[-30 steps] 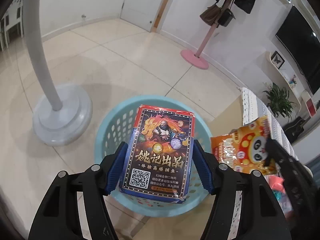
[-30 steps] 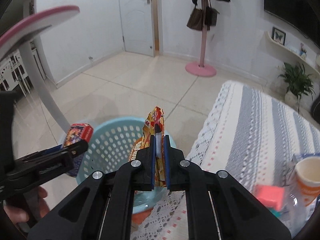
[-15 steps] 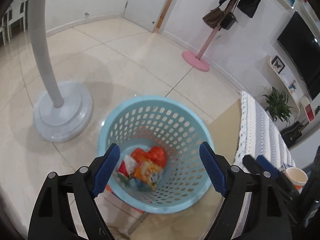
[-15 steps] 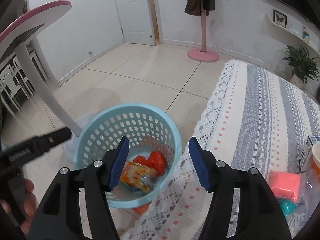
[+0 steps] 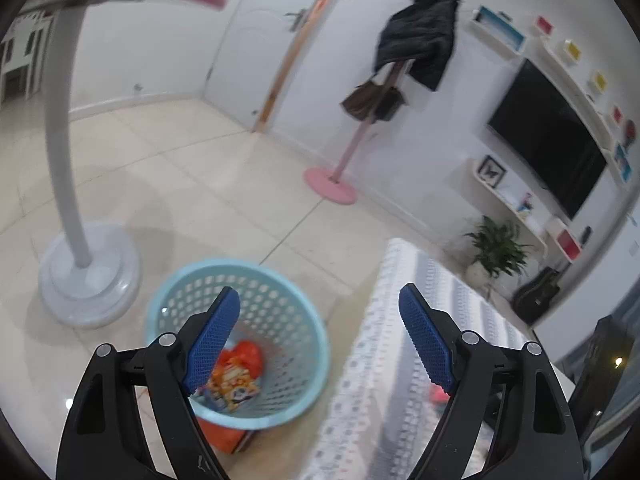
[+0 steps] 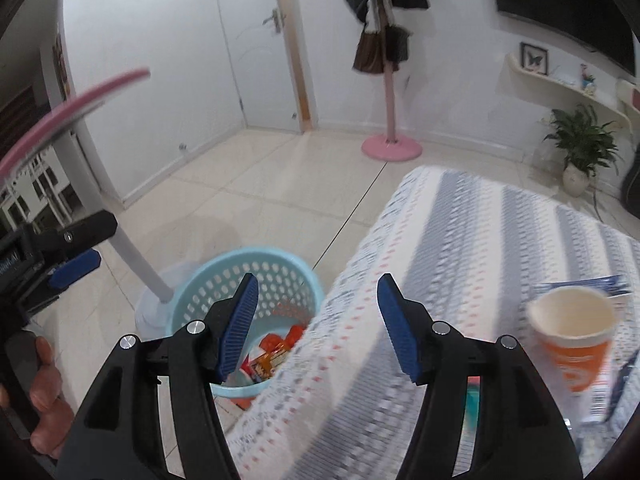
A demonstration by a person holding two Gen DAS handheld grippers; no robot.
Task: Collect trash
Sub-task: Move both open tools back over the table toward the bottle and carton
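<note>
Both the left gripper and right gripper hang wide open and empty; the upright paper cup, at the bench's right edge, lies nearer the right jaws.

Even, soft indoor light; motion blur smears the tablecloth and basket; fisheye edges bend.
</note>
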